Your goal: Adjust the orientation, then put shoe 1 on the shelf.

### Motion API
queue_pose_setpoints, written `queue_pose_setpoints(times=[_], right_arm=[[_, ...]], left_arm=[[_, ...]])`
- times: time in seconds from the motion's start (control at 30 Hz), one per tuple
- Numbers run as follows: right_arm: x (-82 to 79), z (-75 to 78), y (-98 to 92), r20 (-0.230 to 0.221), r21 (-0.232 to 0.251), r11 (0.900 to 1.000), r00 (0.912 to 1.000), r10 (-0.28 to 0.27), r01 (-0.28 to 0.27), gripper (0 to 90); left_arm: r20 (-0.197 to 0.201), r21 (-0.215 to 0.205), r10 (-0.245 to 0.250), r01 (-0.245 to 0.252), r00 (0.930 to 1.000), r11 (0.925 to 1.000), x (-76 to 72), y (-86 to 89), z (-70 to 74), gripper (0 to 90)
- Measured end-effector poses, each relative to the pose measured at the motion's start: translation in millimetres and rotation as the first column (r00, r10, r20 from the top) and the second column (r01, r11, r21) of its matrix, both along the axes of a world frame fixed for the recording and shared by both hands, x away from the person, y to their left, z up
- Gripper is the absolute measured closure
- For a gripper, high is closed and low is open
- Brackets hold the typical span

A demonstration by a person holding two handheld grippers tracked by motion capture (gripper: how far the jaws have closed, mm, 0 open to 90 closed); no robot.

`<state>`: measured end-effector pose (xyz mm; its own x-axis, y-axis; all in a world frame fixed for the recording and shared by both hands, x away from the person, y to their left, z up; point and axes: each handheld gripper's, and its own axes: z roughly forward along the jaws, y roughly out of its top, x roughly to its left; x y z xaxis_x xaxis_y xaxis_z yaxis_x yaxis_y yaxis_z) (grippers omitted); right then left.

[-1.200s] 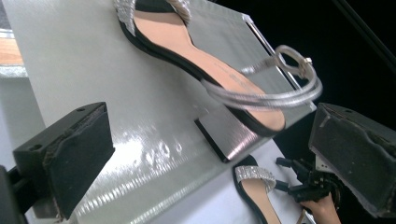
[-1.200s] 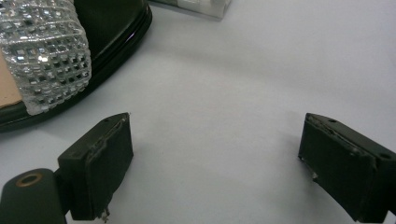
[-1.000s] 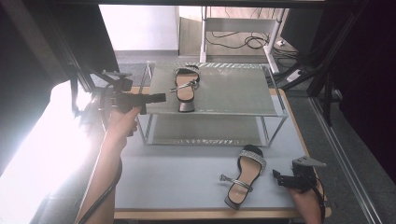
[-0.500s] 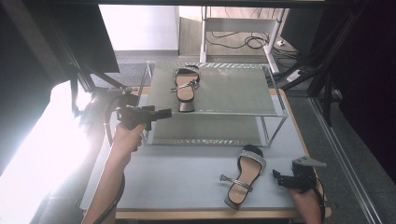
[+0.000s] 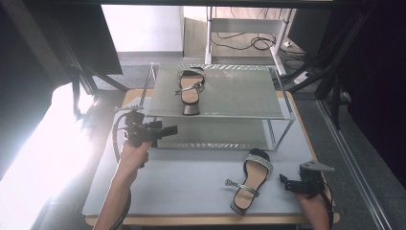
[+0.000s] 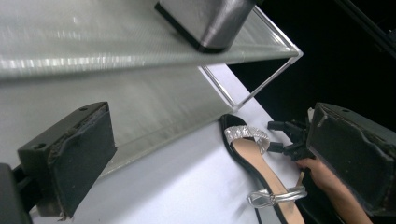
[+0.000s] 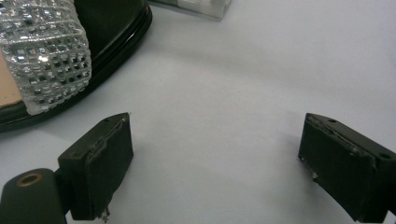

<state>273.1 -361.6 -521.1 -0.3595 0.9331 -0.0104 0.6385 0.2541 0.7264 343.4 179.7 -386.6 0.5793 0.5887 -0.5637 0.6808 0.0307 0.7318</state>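
Note:
A black sandal with a silver strap (image 5: 190, 91) lies on the top shelf of a clear two-shelf rack (image 5: 239, 103); its block heel (image 6: 210, 18) overhangs the shelf edge in the left gripper view. Its mate (image 5: 249, 182) lies on the grey mat at the front right, toe toward the rack. My left gripper (image 5: 168, 130) hovers open at the rack's left front corner, pointing right, with nothing between the jaws (image 6: 210, 163). My right gripper (image 5: 286, 182) rests low and open just right of the table sandal (image 7: 46, 56), holding nothing (image 7: 215, 163).
The rack's lower shelf (image 5: 215, 132) is bare. The grey mat (image 5: 182, 182) covers the table's front half. Bright glare falls on the floor at the left. A desk frame and cables (image 5: 249, 43) stand behind the table.
My left gripper has come away from the rack's top shelf, moving toward the person and slightly right, down to the lower shelf's level. The right gripper and both sandals have stayed put.

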Motion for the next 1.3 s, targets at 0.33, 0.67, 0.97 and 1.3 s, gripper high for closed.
queue_pose_setpoints(times=[0.33, 0.67, 0.97, 1.3], right_arm=[[0.0, 0.0, 0.1, 0.000, 0.000, 1.000, 1.0000, 0.000, 0.000, 9.7], [-0.1, 0.0, 0.2, 0.000, 0.001, 1.000, 1.0000, -0.001, 0.001, 9.7], [-0.3, 0.0, 0.2, 0.001, 0.001, 1.000, 1.0000, -0.001, 0.001, 9.8], [0.0, 0.1, 0.1, -0.001, 0.002, 1.000, 1.0000, 0.000, 0.000, 9.8]], left_arm=[[0.030, 0.063, 0.013, -0.015, 0.9995, 0.9979, -13.0, -1.1, -27.7, 0.1], [0.032, 0.122, 0.025, -0.029, 0.9992, 0.9921, -24.2, -4.8, -63.9, 0.0], [0.042, 0.155, 0.043, -0.049, 0.9982, 0.9867, -33.8, -7.6, -92.3, 0.0], [0.069, 0.308, 0.052, -0.071, 0.9963, 0.9486, -47.3, -18.9, -115.2, 0.0]])
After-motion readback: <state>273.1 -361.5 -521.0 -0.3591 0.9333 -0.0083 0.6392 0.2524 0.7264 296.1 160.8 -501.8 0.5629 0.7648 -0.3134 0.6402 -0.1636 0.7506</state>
